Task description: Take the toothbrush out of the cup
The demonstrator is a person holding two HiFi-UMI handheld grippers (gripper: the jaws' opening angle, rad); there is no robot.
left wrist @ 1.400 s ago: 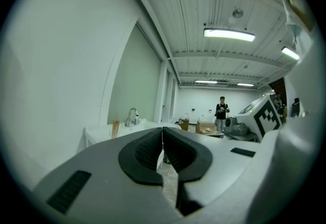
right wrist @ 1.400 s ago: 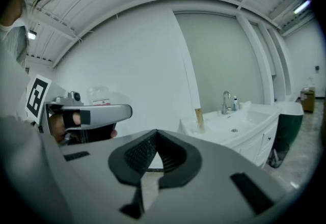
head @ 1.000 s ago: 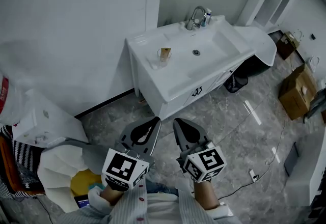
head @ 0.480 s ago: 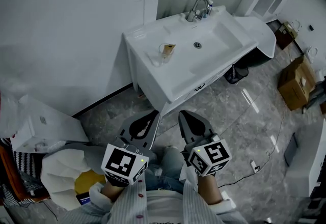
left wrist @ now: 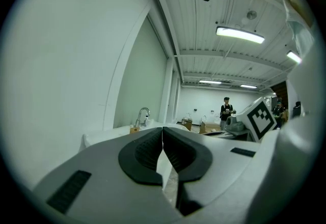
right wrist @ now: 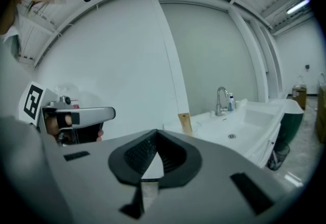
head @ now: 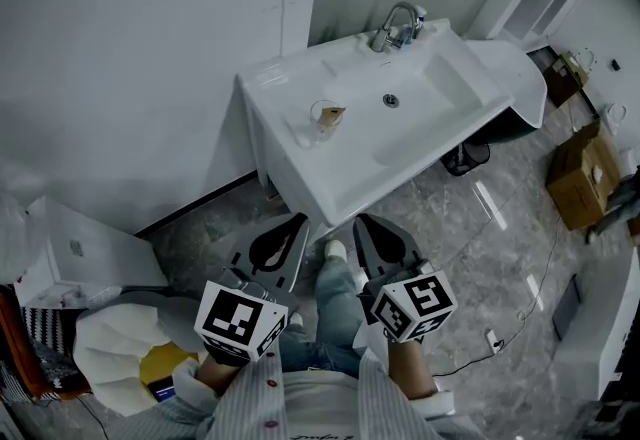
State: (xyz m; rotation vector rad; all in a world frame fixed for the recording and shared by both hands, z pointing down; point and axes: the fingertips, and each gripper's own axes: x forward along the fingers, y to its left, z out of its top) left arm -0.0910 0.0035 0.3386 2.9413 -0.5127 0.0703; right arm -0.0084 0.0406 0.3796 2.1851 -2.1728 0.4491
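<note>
The washbasin [head: 350, 160] is nearer now than a moment ago, so the approach is not finished. The left gripper [head: 297, 221] and right gripper [head: 362, 224] are both closed and empty. The toothbrush [head: 334, 114] stands in the cup [head: 318, 124] on the basin, well apart from them.

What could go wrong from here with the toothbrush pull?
1. Both the left gripper and the right gripper are shut. Reaching the toothbrush like that would likely knock it rather than grip it.
2. The cup looks clear and light, and it stands unheld on the sink ledge beside the basin. Pulling the brush one-handed may tip or drag it.
</note>
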